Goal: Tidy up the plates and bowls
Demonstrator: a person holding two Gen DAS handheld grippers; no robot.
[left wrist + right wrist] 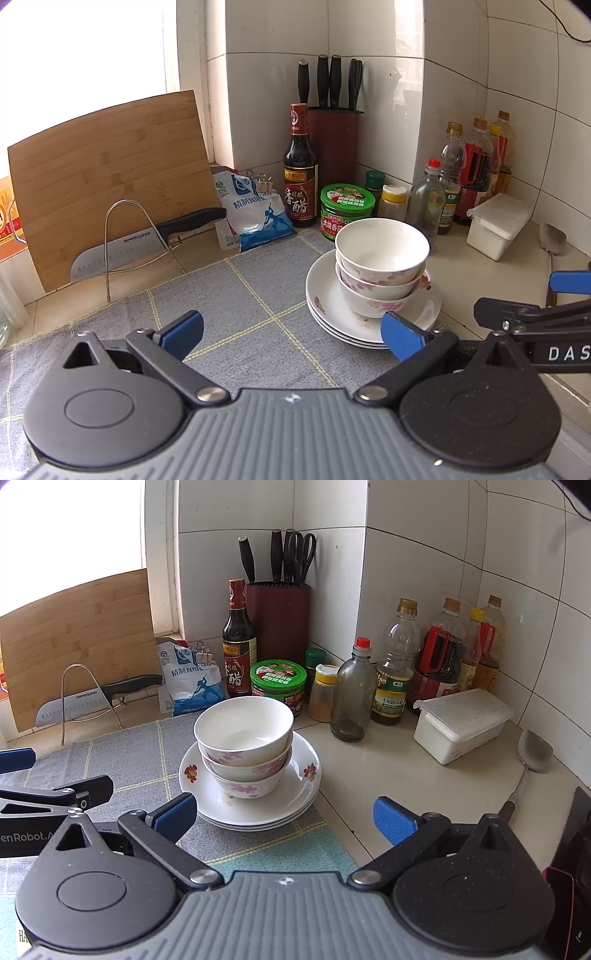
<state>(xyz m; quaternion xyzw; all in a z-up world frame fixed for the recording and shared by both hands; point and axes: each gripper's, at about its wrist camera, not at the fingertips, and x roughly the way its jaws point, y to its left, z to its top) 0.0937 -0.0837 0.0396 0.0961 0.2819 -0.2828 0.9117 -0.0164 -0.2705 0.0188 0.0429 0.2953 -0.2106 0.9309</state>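
Hovering with jaws spread and empty, left gripper and right gripper flanked the dishes. Three nested bowls sat on stacked plates, at 1 o'clock of the left gripper, 11 o'clock of the right.

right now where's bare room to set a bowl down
Free: the grey mat between the cutting board and the plate stack; the bare counter between the stack, white box and spatula. Crowded: the back corner of bottles and jars.

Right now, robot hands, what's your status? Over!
Left gripper open, empty. Right gripper open, empty. Three bowls nested on stacked plates. Nothing blocking.
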